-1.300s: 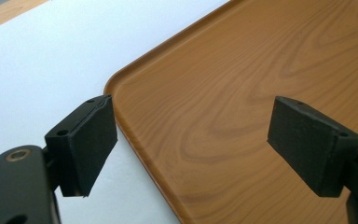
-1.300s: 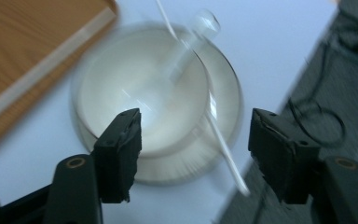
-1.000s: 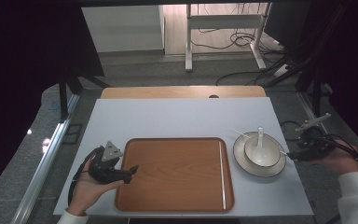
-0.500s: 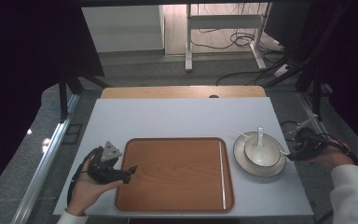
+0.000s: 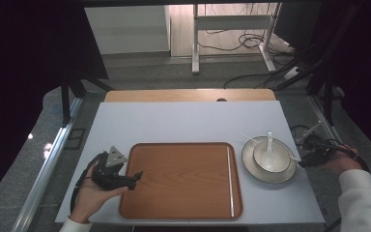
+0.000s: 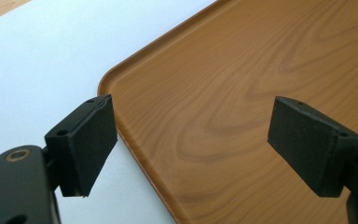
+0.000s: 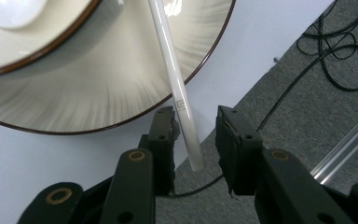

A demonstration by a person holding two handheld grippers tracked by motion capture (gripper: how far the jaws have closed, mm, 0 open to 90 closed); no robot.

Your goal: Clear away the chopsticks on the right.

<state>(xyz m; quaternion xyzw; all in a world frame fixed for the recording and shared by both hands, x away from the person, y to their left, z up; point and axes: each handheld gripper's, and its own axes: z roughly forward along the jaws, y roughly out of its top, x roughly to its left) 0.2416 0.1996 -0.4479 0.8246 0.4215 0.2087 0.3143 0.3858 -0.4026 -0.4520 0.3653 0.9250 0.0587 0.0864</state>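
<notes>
The left gripper [image 5: 134, 177] was held wide open at the tray's [image 5: 183, 212] left edge; the right gripper [image 7: 196, 135], far right of it, had been closing, seemingly unclamped.

Black gripper [image 7: 196, 140] jaws, brass screws, white sleeve [image 5: 364, 203]

1. My right gripper [image 7: 195, 140] has black jaws either side of a white chopstick [image 7: 173, 79].
2. At 11 o'clock from them, the plate [image 7: 121, 79] is cream with faint grey radial streaks and a brown rim.
3. My left gripper [image 6: 191, 149], also black, hangs over a wood-grained brown tray [image 6: 242, 93].
4. The table [image 5: 183, 121] is pale grey-white.
</notes>
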